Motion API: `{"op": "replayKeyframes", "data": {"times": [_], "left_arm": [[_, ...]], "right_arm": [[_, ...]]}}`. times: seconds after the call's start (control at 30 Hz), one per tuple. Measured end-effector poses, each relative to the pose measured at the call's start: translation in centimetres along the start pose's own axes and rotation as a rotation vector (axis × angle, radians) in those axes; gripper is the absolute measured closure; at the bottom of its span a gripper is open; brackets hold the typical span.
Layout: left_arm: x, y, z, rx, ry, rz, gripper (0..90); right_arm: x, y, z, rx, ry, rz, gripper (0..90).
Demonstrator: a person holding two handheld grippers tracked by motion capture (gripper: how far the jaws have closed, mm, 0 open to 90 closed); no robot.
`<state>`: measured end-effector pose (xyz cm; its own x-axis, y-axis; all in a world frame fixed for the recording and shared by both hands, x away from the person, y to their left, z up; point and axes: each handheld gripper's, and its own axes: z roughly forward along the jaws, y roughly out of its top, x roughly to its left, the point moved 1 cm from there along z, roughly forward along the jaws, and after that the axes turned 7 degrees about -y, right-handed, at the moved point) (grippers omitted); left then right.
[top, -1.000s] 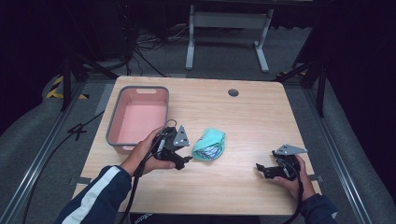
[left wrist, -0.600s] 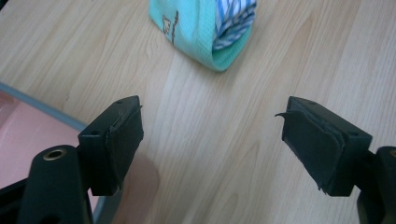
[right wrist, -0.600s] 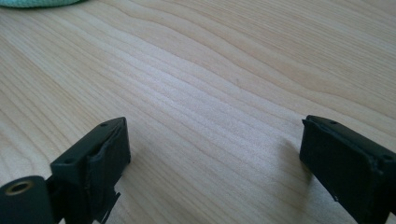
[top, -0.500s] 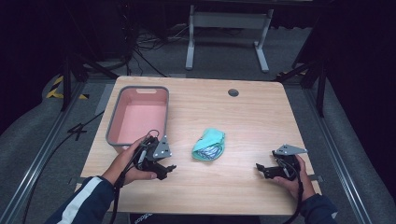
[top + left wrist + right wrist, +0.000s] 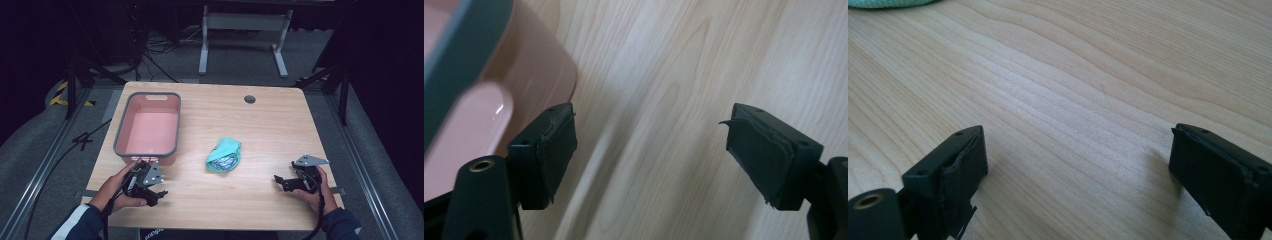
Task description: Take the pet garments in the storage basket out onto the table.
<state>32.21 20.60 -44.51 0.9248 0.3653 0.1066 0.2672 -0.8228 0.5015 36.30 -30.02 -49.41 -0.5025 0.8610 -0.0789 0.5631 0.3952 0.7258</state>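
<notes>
- Your left gripper (image 5: 156, 189): jaws spread, empty, at the tabletop's (image 5: 280, 130) near-left corner, just beside the pink tub (image 5: 147, 127).
- Your right gripper (image 5: 281, 182): jaws spread, empty, near-right corner.
- Teal cloth bundle (image 5: 224, 155): mid-tabletop, between both grippers.

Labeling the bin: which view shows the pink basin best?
High view: the whole pink basin shows, grey rim and bare inside, at the table's left. Left gripper view catches just a blurred corner and wall. Right gripper view looks at bare wood.

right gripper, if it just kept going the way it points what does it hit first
Probably the teal cloth bundle: the right gripper points left across bare table, jaws open, and the cloth's edge shows ahead, slightly off to one side, so it might just clip it.
</notes>
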Motion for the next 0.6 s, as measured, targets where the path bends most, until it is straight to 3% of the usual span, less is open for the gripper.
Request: {"op": "replayKeyframes", "data": {"times": [0.23,0.43,0.47,0.6], "left_arm": [[1.2,-4.1,0.9,-0.062,-0.024,-0.111,19.9],[1.9,-6.9,1.1,-0.203,-0.092,-0.242,14.9],[2.0,-7.4,1.2,-0.238,-0.087,-0.240,14.4],[2.1,-7.6,1.1,-0.235,-0.060,-0.272,13.8]], "right_arm": [[0.0,0.0,0.0,0.000,0.000,0.001,8.9],[0.0,0.0,0.0,0.000,0.002,0.000,8.9],[0.0,0.0,0.0,0.000,0.002,-0.003,8.9],[0.0,-0.1,0.0,0.000,0.003,-0.002,8.9]]}}
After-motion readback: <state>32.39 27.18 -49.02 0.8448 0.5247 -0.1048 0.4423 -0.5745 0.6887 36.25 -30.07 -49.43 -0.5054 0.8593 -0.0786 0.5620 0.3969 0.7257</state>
